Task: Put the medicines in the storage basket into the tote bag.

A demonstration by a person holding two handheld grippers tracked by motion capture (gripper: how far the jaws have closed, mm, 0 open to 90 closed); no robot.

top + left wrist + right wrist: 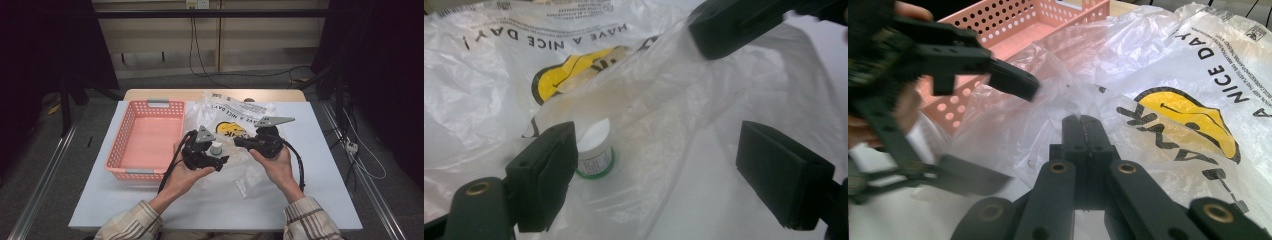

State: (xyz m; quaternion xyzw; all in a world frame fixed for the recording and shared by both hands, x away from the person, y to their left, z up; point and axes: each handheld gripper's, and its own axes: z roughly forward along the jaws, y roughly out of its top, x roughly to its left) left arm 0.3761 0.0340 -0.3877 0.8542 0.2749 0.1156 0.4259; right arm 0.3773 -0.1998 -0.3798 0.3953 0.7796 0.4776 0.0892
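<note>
Right claw (1082, 131) is clamped tight on a fold of the thin clear plastic bag with the yellow smiley print (227, 117), holding its mouth up in the middle of the bench (325, 165). Left claw (656, 170) gapes wide with nothing in its grip, film draped beneath. The small white round jar with a green base (595, 150) stands upright inside the bag, just beside that claw's left pad, so the left hand is plainly the nearer one. The pink perforated plastic basket (145, 137) waits to the left.
</note>
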